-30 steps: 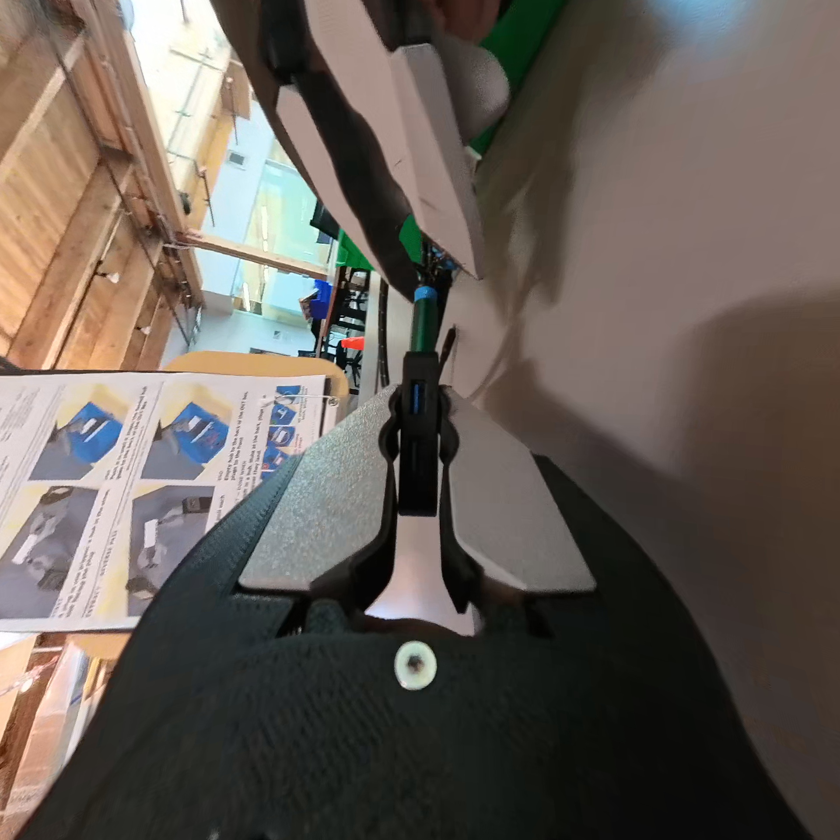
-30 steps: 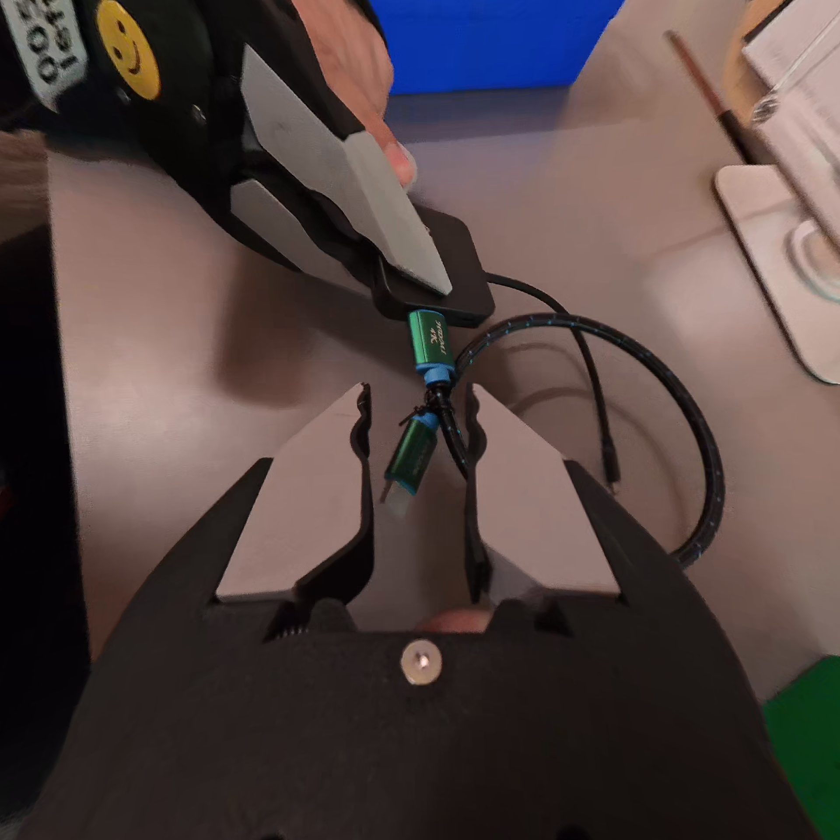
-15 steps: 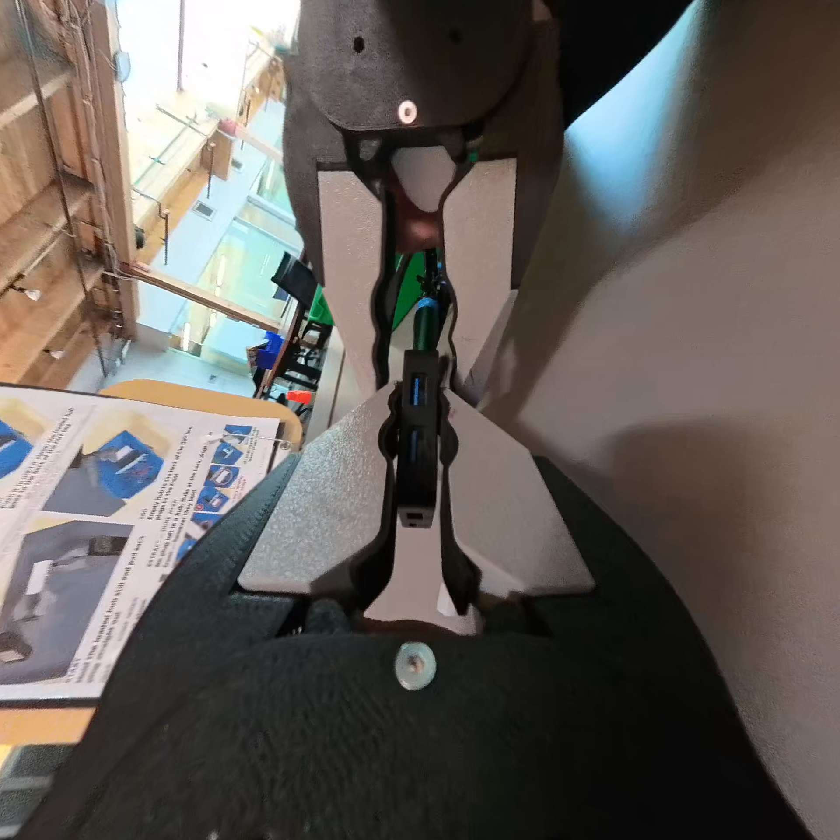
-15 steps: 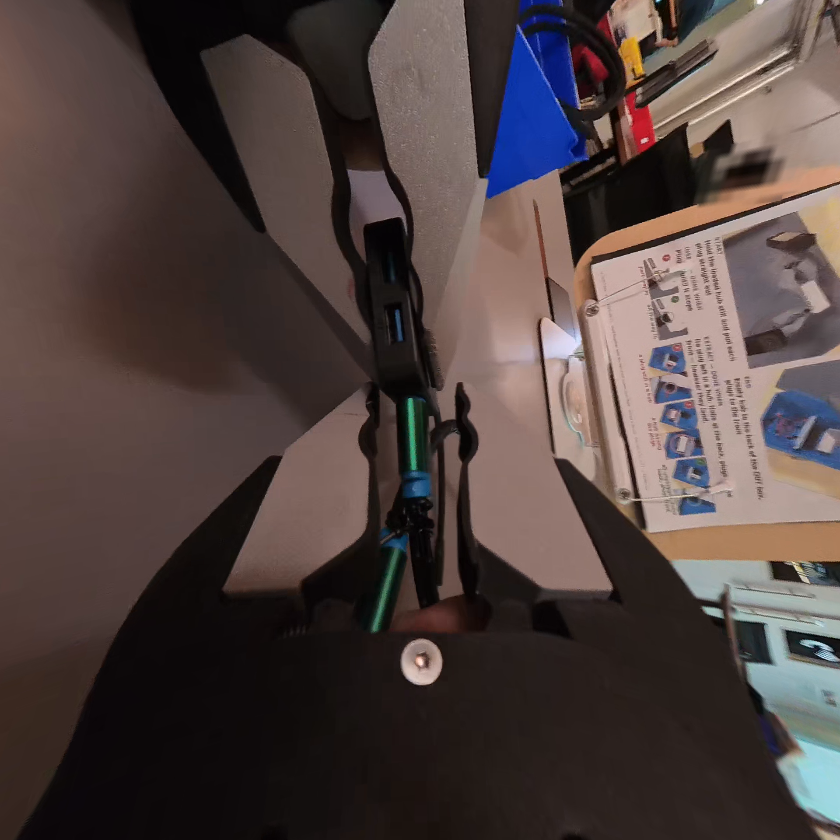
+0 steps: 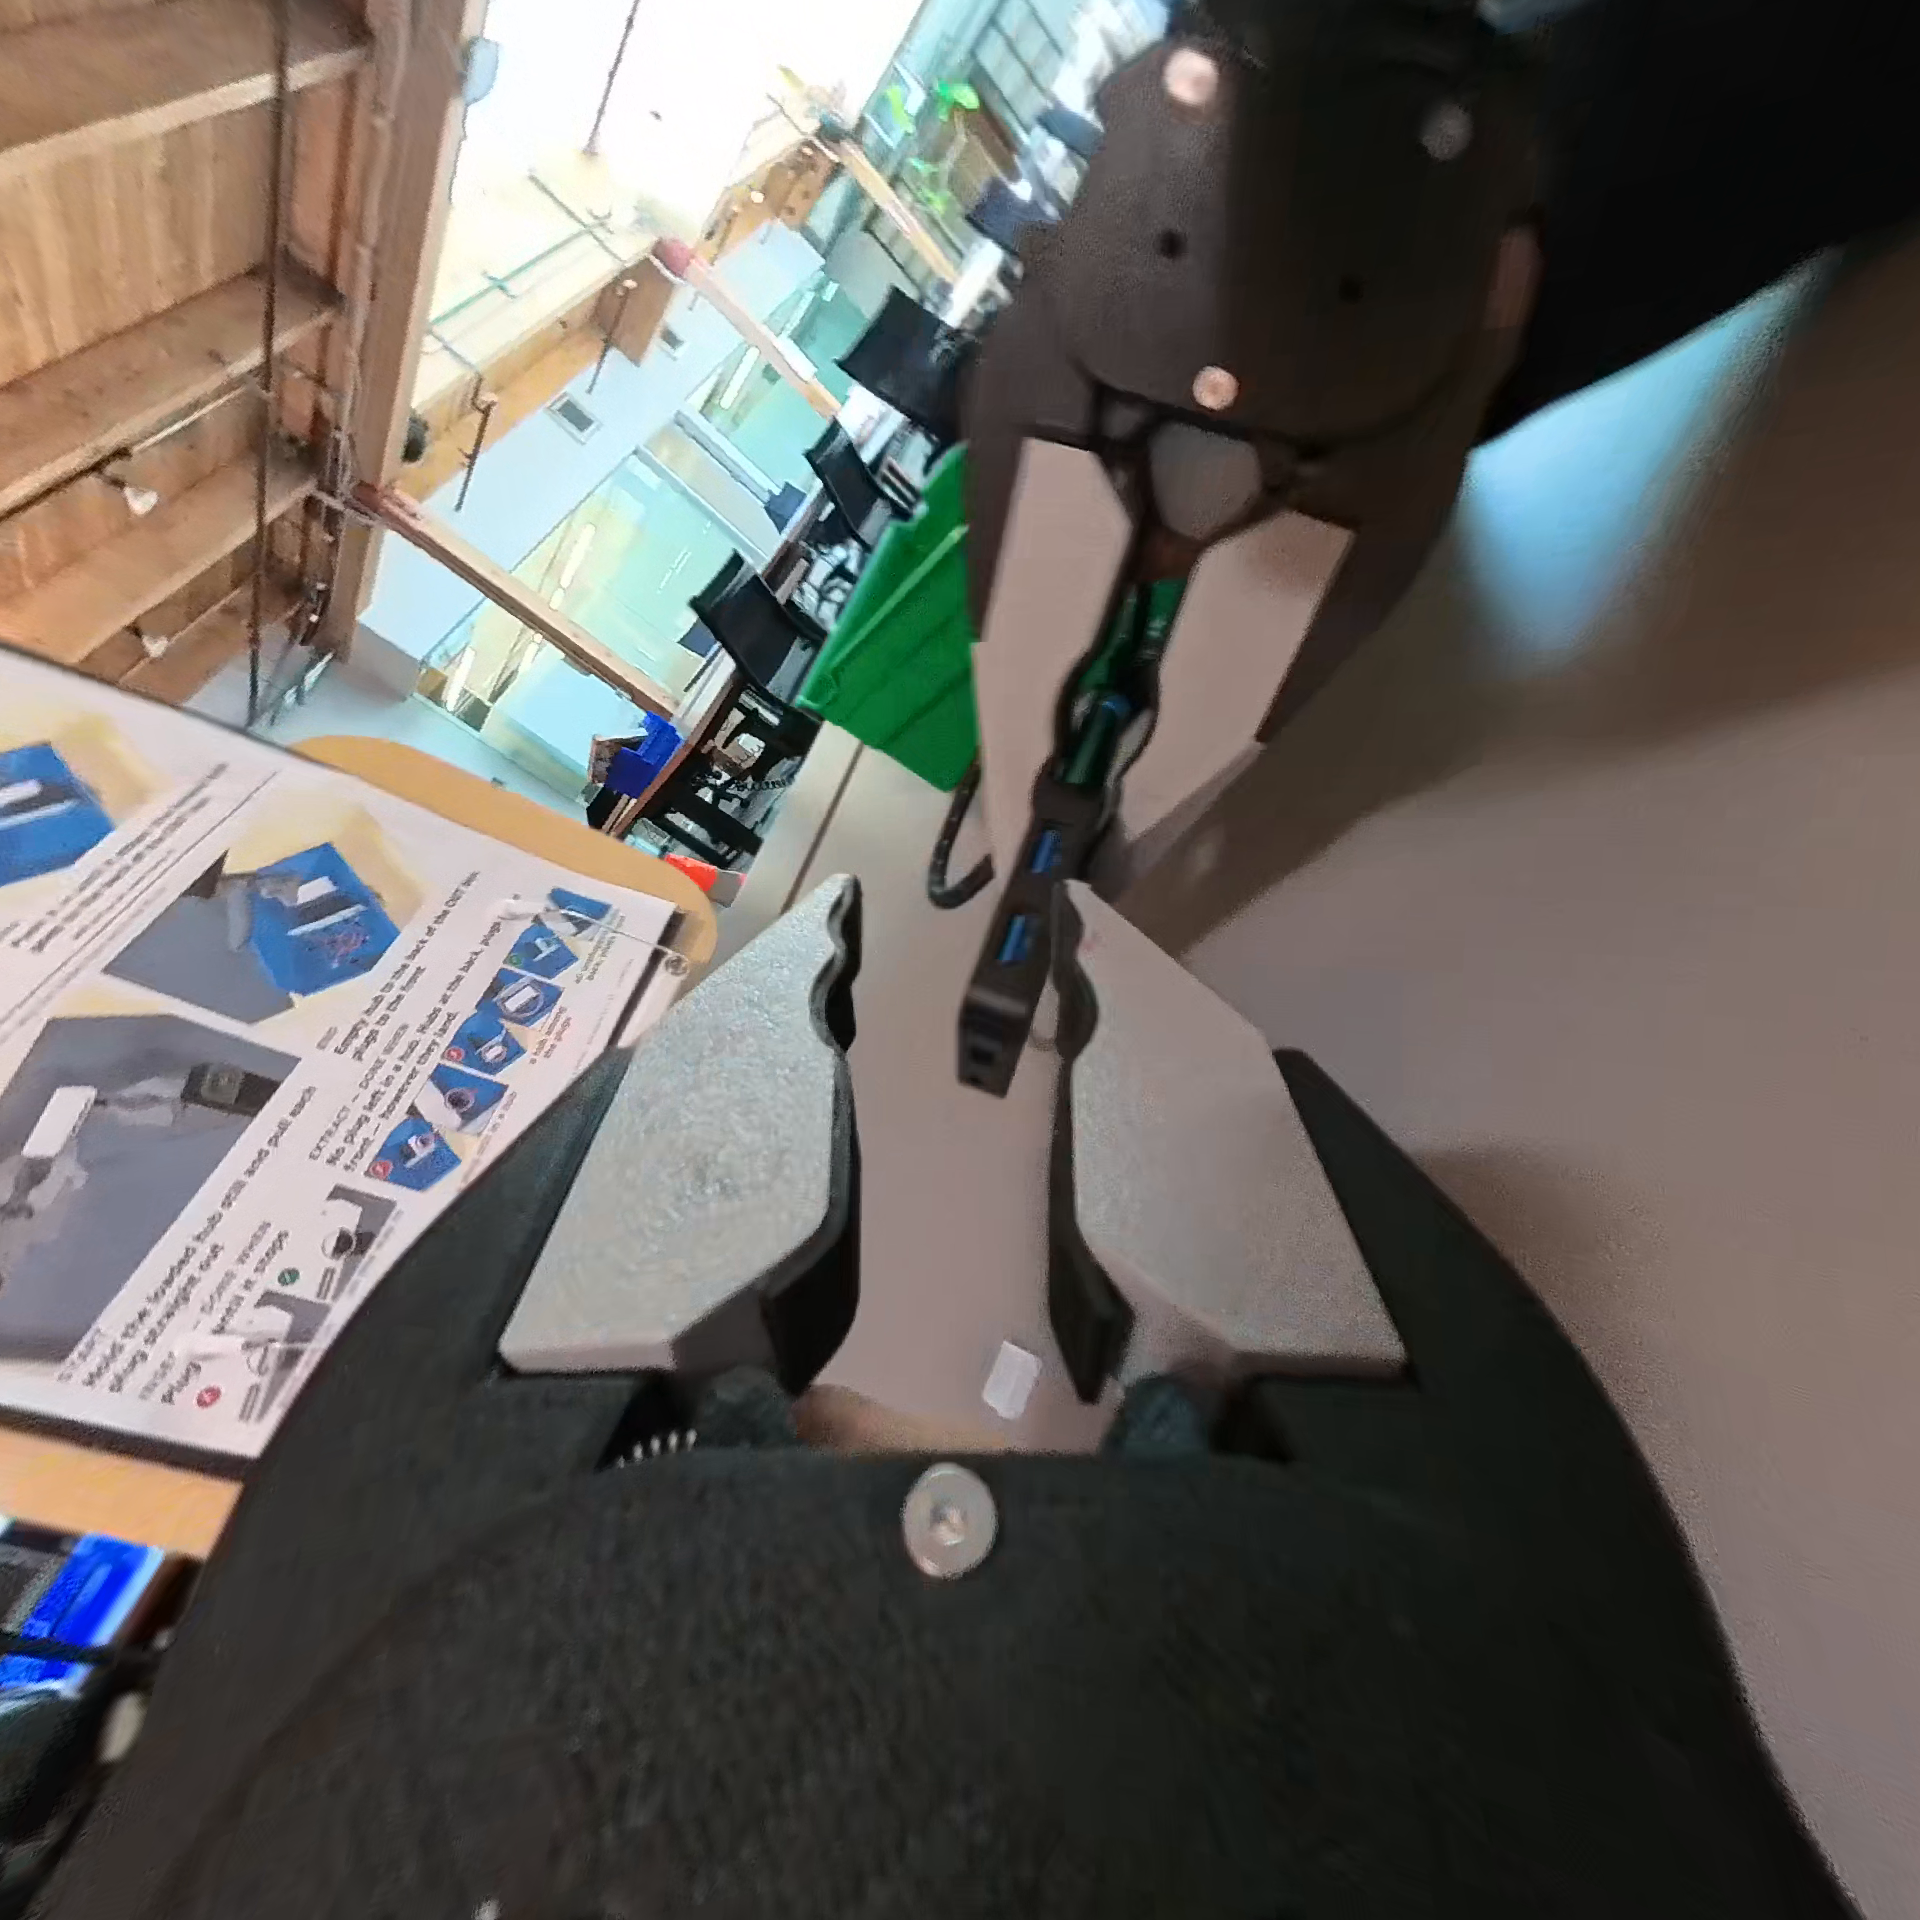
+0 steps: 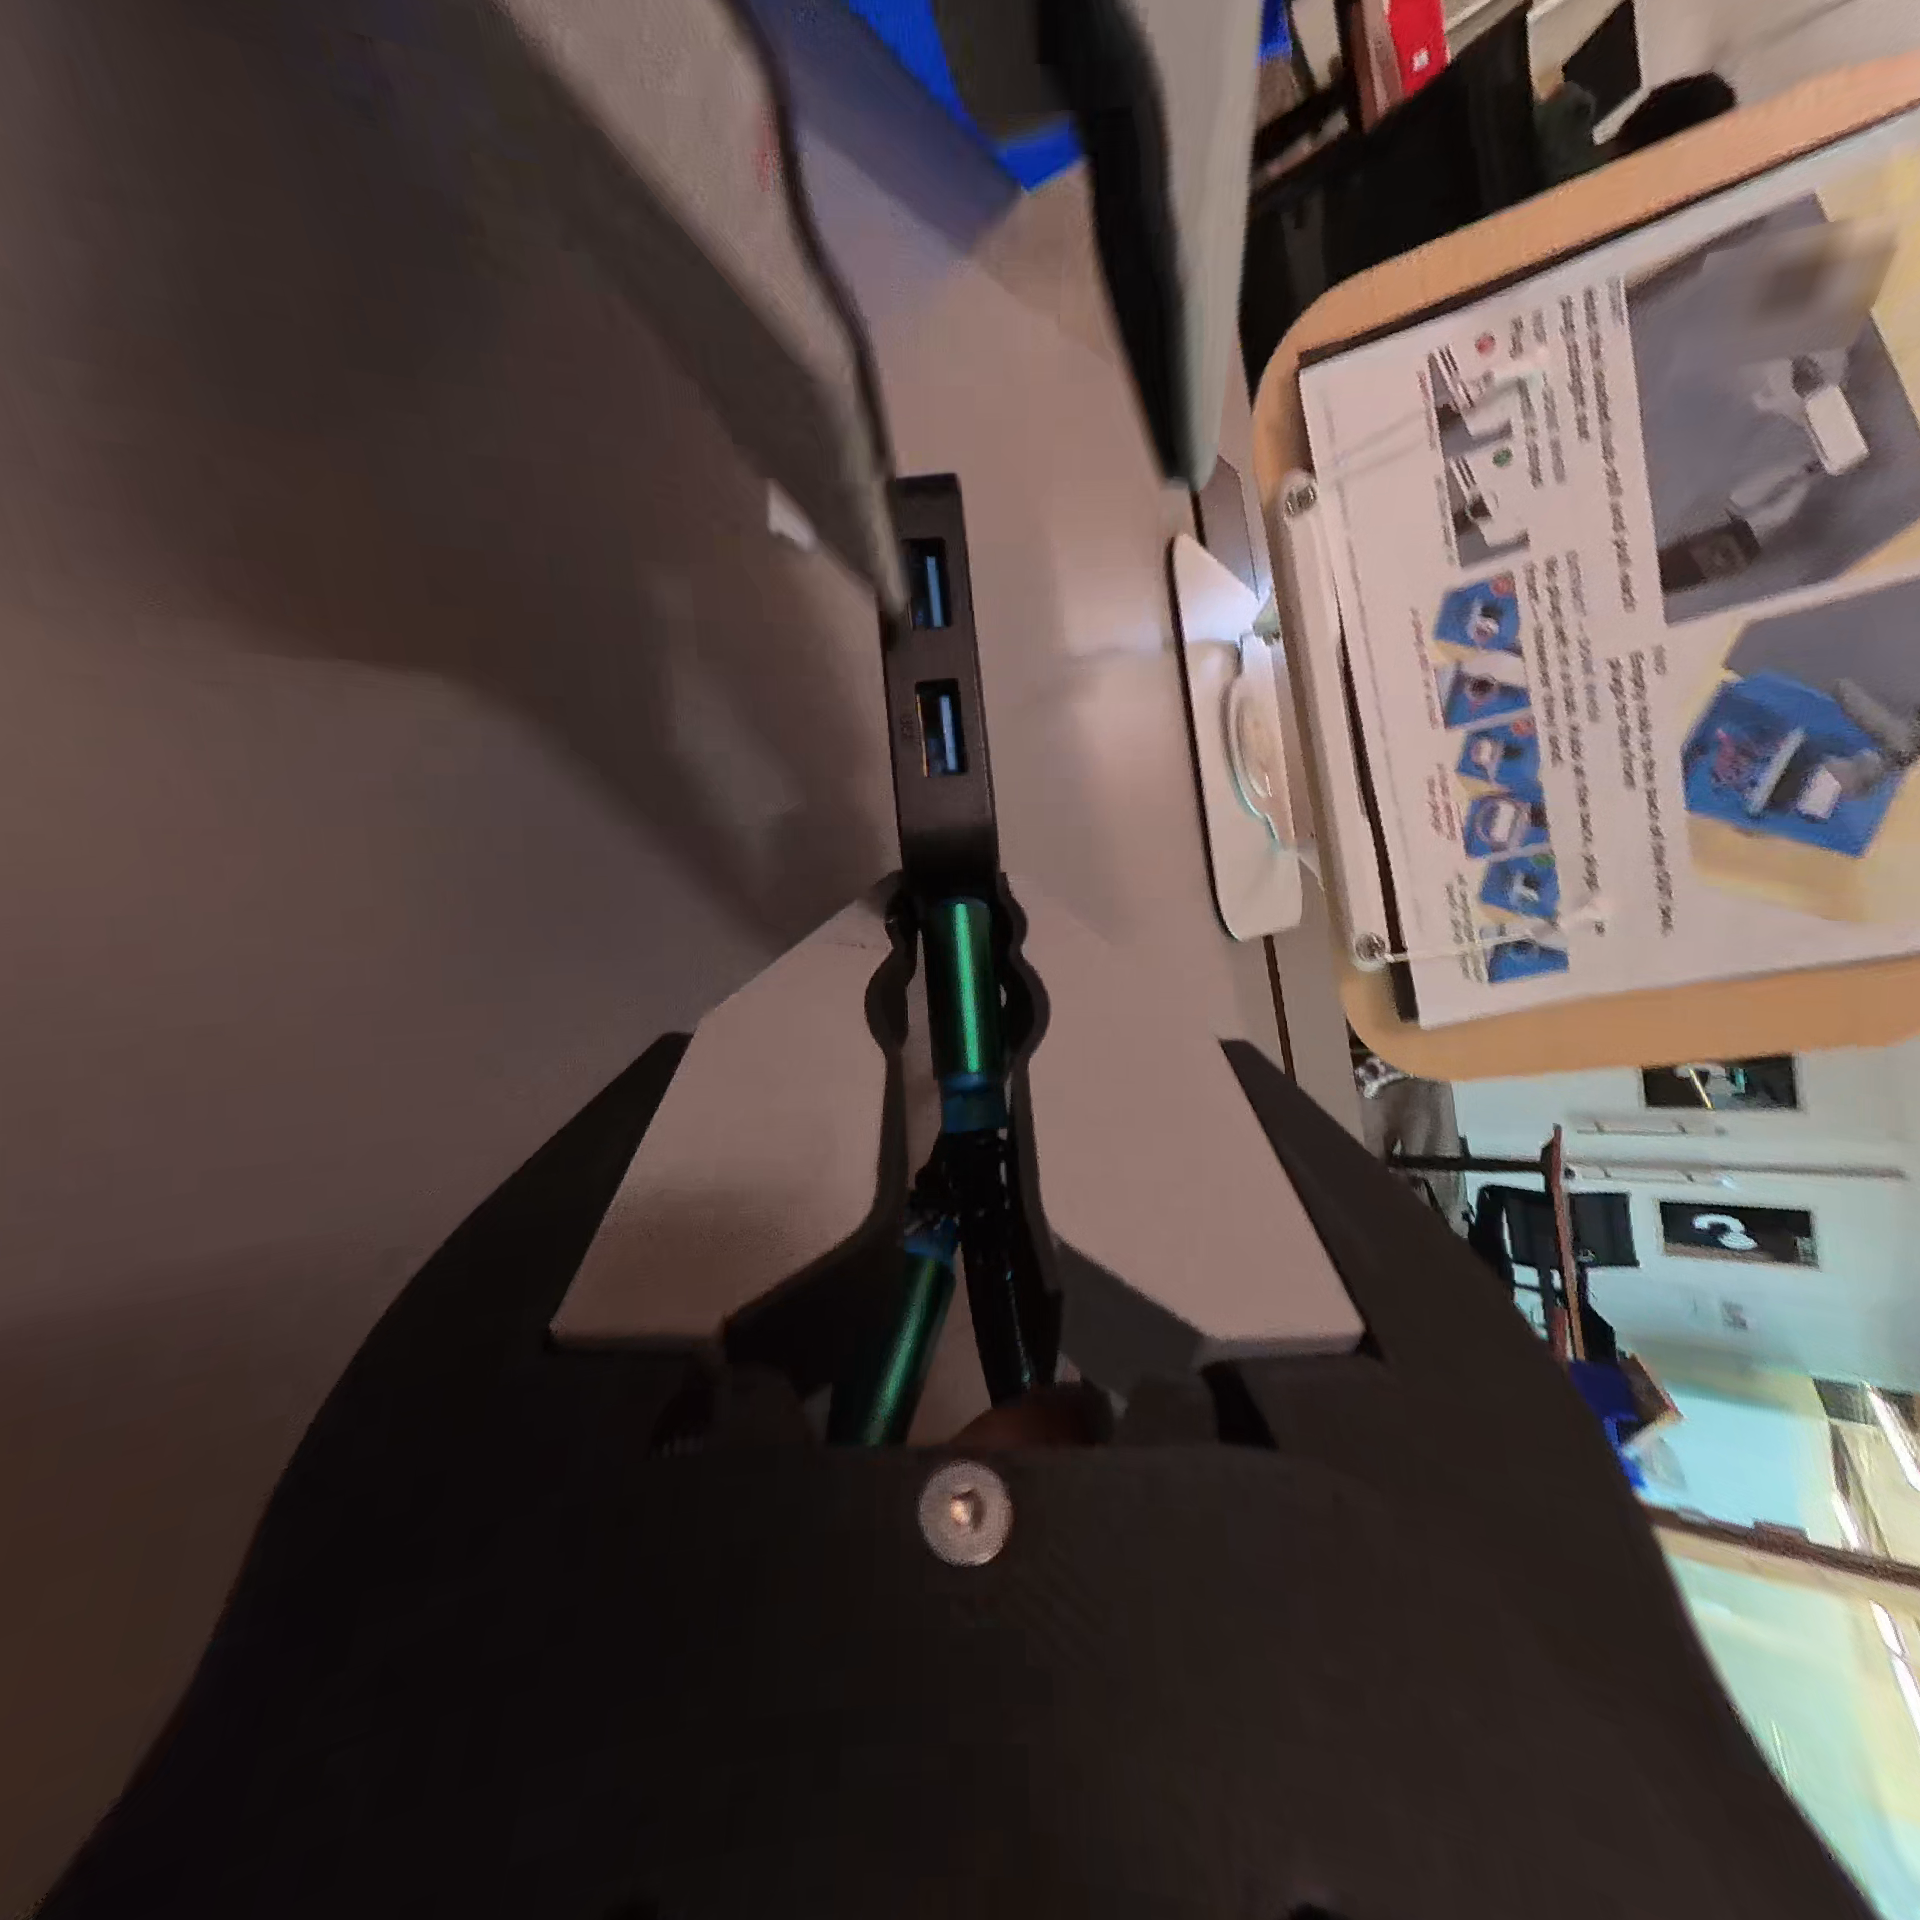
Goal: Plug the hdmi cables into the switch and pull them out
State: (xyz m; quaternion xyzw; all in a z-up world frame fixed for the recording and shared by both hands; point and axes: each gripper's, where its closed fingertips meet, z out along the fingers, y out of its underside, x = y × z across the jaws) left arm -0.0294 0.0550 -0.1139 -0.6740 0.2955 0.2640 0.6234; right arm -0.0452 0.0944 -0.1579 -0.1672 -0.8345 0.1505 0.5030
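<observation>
The black switch (image 6: pixel 940 686) with two blue ports sticks out past my right gripper (image 6: pixel 951 899), which is shut on the green HDMI plug (image 6: pixel 961 997) seated in the switch's near end. A second green plug (image 6: pixel 894 1351) and the braided cable (image 6: pixel 997 1299) hang between my right fingers near their base. In the left wrist view my left gripper (image 5: pixel 956 899) is open. The switch (image 5: pixel 1013 935) is held above the table beside its right finger, not gripped. My right gripper (image 5: pixel 1070 821) comes in from the upper right, holding the green plug (image 5: pixel 1091 738).
A printed instruction sheet on a wooden board (image 5: pixel 260 1039) stands to the left; it also shows in the right wrist view (image 6: pixel 1662 623), on a white stand base (image 6: pixel 1236 727). A green bin (image 5: pixel 904 644) and a blue bin (image 6: pixel 935 156) sit on the grey table (image 5: pixel 1558 1039). The gap from one gripper's tips to the other's is roughly 6 cm.
My left gripper has opened, let go of the switch and drawn back. My right gripper has closed on the green plug and now carries the switch by it.
</observation>
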